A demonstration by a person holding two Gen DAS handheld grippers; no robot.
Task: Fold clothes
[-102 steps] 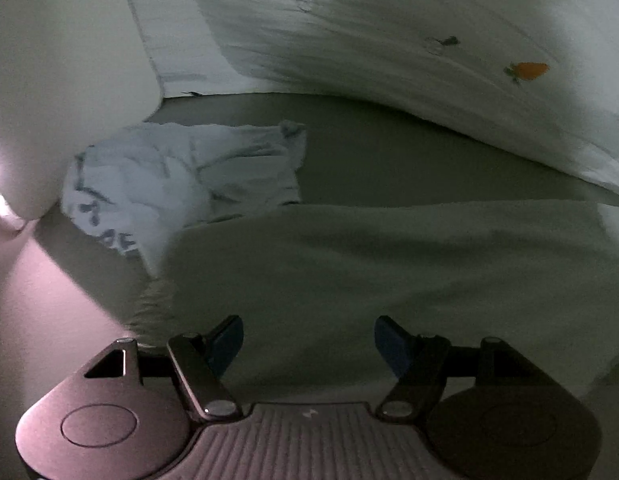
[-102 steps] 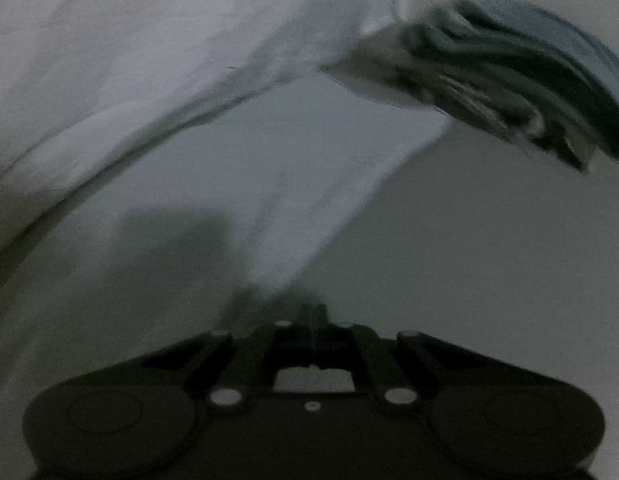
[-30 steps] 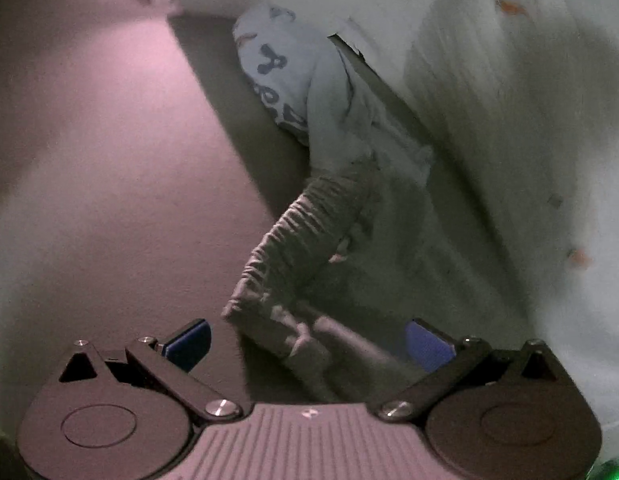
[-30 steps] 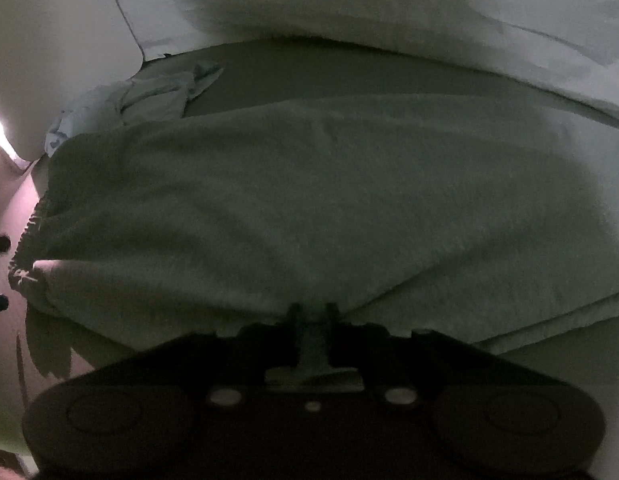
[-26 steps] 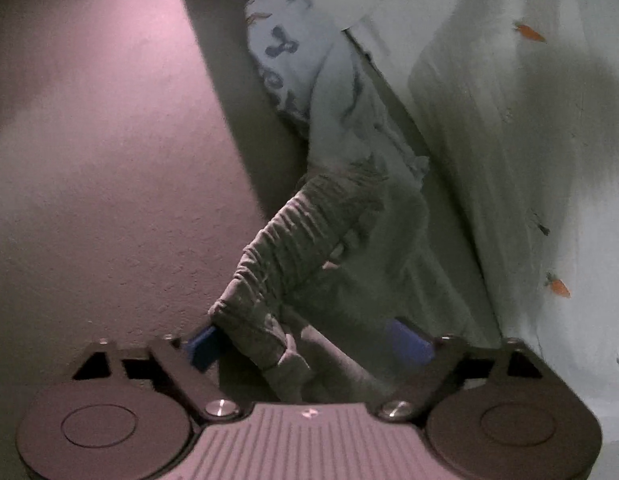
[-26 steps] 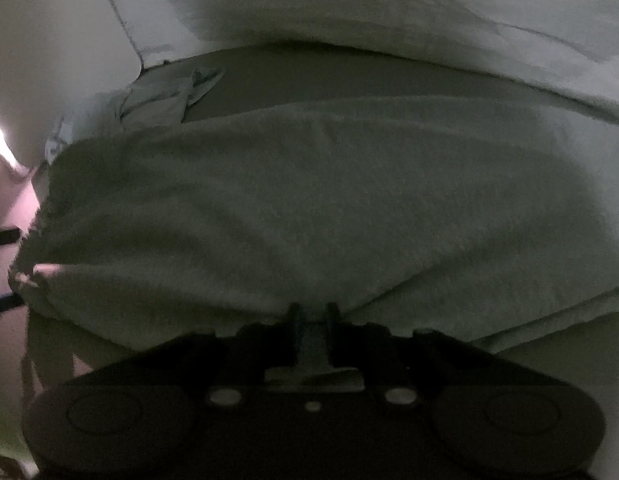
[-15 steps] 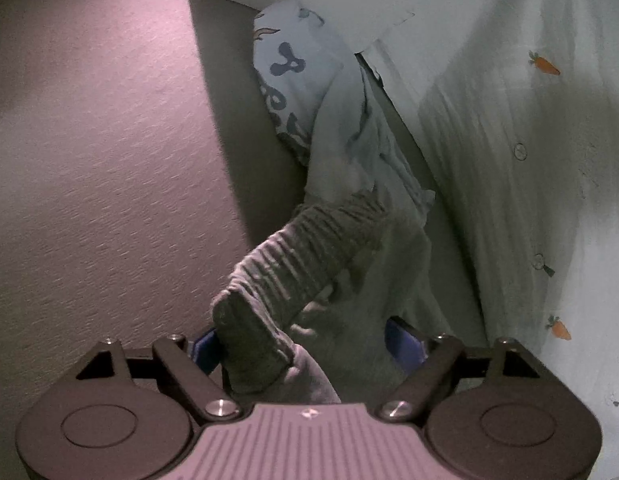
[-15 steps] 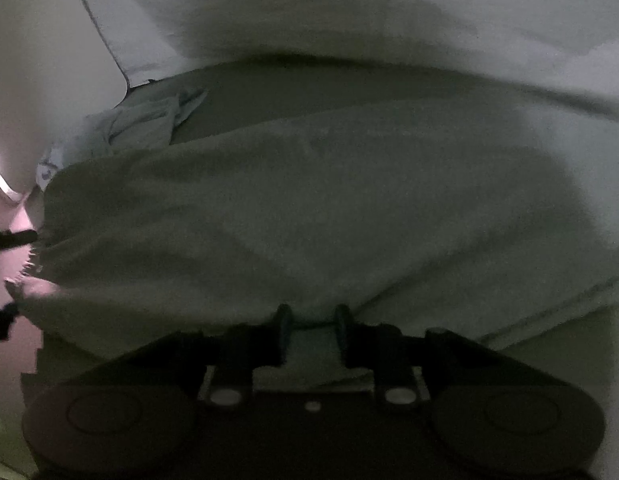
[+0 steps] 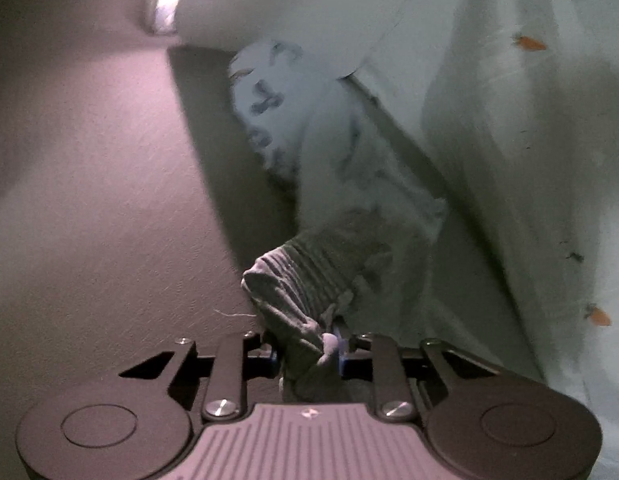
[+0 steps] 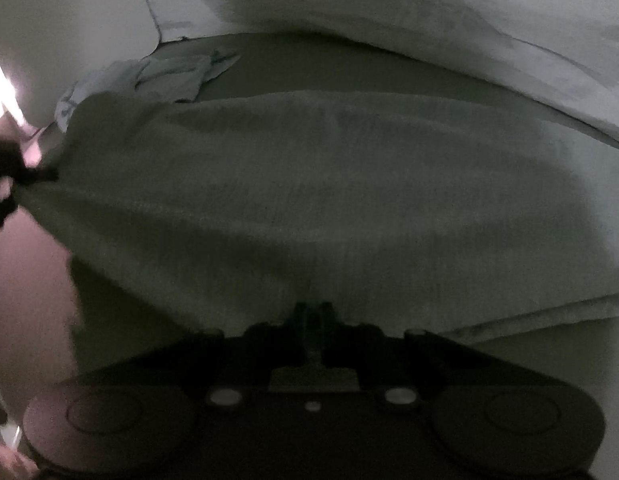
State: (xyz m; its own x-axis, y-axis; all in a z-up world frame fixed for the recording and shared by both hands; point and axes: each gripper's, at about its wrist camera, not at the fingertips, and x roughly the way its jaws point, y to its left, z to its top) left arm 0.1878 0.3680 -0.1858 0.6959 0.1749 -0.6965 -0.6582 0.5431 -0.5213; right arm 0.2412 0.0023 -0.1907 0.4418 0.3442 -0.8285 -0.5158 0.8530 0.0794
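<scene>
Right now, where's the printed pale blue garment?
The pale blue garment lies crumpled beyond the grey garment, upper middle in the left wrist view, against the carrot-print bedding.

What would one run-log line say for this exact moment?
left gripper: just closed on grey garment waistband | right gripper: shut on same garment's edge | patterned cloth: lying beyond

left gripper (image 9: pixel 307 354): jaws just closing, now pinch grey garment (image 9: pixel 309 280) waistband at lower centre | right gripper (image 10: pixel 313 320): reclamps garment edge
</scene>
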